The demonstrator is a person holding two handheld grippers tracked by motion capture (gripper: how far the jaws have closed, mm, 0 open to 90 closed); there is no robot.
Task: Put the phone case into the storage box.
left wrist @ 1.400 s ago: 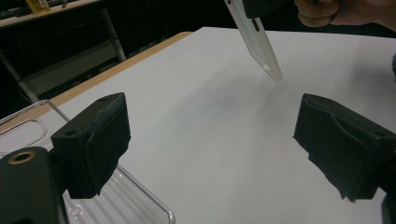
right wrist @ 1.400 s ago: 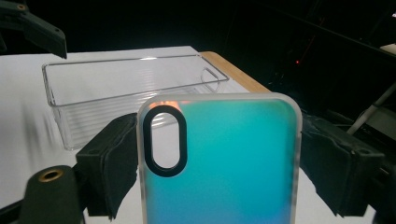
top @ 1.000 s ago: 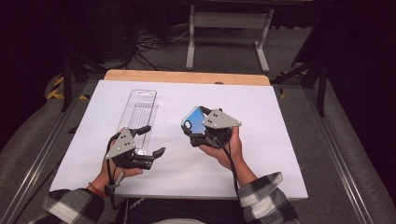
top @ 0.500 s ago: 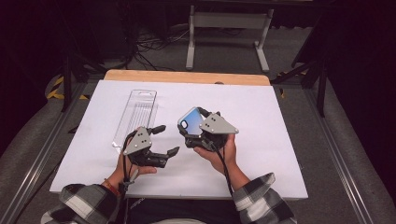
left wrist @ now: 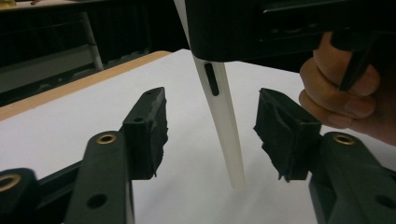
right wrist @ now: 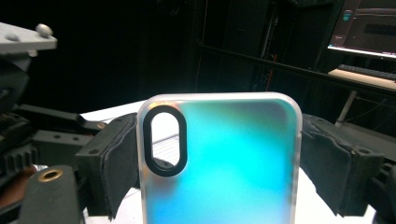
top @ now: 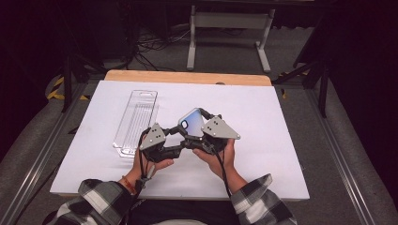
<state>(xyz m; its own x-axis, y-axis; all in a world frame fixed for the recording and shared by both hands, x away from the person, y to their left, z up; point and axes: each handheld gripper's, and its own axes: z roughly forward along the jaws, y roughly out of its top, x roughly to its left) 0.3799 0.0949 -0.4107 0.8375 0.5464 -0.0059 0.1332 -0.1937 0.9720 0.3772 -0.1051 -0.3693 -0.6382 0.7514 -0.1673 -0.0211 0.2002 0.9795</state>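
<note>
We hold the phone case [top: 191, 121] in our right gripper [top: 202, 137], lifted off the white worktop [top: 281, 140] near the middle of its near edge. In the right gripper view the jaws grip the case across its width, one pad on each long side, with the camera cut-out end rising away from them.

Our left gripper [left wrist: 212, 140] sits right beside it. Its jaws have just been closing and now stand about half open. The thin white edge of the case [left wrist: 224, 135] hangs between them, touching neither pad. From these jaws the case is dead ahead and edge-on, its long axis running down toward the worktop. So the left hand is placed to pinch the case through its thickness.

The clear plastic package [top: 136, 119] lies flat toward the left edge of the worktop, long axis pointing to the far edge. It looks empty to us.
</note>
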